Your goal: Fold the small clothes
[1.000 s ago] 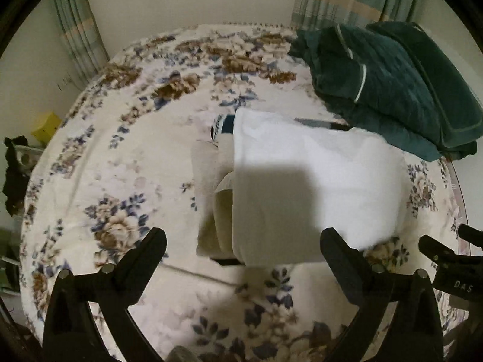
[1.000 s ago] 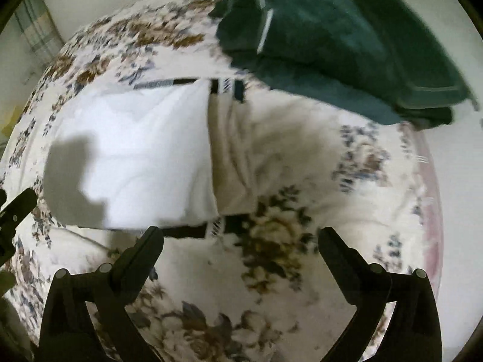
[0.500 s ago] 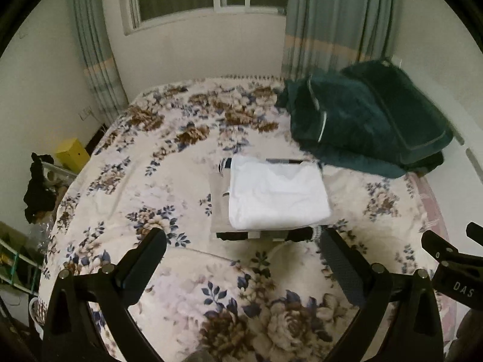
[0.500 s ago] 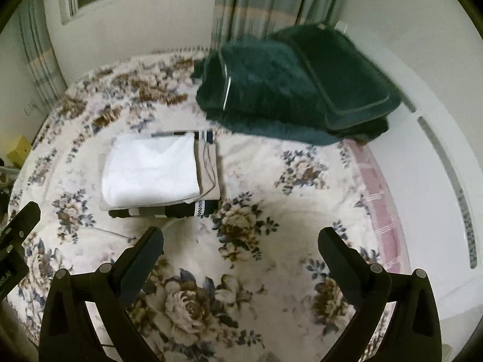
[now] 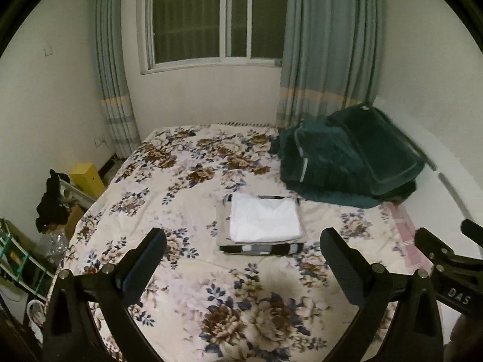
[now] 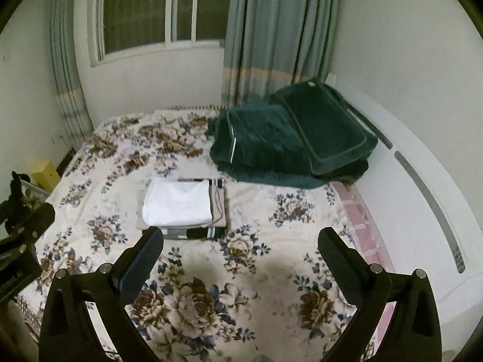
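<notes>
The folded white garment (image 5: 265, 220) lay on top of a small stack near the middle of the bed (image 5: 181, 181), with a beige piece (image 5: 222, 226) under it and a dark striped piece (image 5: 262, 249) at the bottom showing along the near edge. The stack looked neat and squared, its longer side running roughly across both views, so this pile seemed finished; I could see no unfolded small garment in either view.

From the left hand-held gripper (image 5: 241, 256) the stack sat straight ahead and a little beyond the fingertips, apart from them. From the right hand-held gripper (image 6: 240, 255) it lay ahead and off to the left, so the left one was judged the nearer. Both were spread wide and held nothing, raised above the floral bedspread.

Further back on the right, a heap of dark green bedding (image 5: 347, 157) rested against the white headboard (image 6: 422, 181), close to the stack's far corner but not touching it. A curtained window (image 5: 199, 18) stood behind the bed, and a yellow box (image 5: 84, 178) and clutter sat on the floor at left. Nothing lay between the grippers and the stack
</notes>
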A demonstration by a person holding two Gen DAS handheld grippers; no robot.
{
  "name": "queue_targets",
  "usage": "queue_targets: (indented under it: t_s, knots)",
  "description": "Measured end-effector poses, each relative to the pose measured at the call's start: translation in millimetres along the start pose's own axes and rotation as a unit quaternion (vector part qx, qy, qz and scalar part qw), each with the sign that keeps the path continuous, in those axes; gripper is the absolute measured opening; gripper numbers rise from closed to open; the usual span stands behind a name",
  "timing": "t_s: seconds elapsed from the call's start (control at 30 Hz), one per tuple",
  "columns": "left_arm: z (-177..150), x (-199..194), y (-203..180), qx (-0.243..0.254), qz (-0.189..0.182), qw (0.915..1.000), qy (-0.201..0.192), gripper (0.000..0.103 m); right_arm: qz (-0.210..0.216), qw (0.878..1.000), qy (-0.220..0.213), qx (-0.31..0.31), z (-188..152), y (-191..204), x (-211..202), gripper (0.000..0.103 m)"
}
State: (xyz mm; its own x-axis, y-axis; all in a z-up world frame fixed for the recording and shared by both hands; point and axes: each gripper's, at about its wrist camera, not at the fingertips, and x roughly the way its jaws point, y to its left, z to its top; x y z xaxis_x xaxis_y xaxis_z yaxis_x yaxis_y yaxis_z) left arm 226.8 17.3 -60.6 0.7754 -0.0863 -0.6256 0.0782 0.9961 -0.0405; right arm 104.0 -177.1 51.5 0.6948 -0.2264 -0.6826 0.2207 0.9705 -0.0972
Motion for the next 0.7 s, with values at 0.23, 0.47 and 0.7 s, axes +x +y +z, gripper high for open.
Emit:
queue_targets:
  t_s: [0.23,0.47,0.7]
  knots:
    - [-5.7,-41.1,-4.1,0.002,-0.006,0.9998,-0.019,0.103,0.013,0.999,-0.031,-0.007,-3.5,-10.4,-56.2,0.103]
    - [-10.3,-61.5,-4.4,-0.001,-0.002,0.9994,-0.035,0.103,0.019,0.999,-0.043,-0.008,-10.4,-18.6,-87.8,0.103]
    - [-11.2,-69.5,-2.6,-0.004,0.008,0.999,-0.043,0.103,0.021,0.999,-0.047,-0.006,-11.6,-23.9,-92.9,0.103]
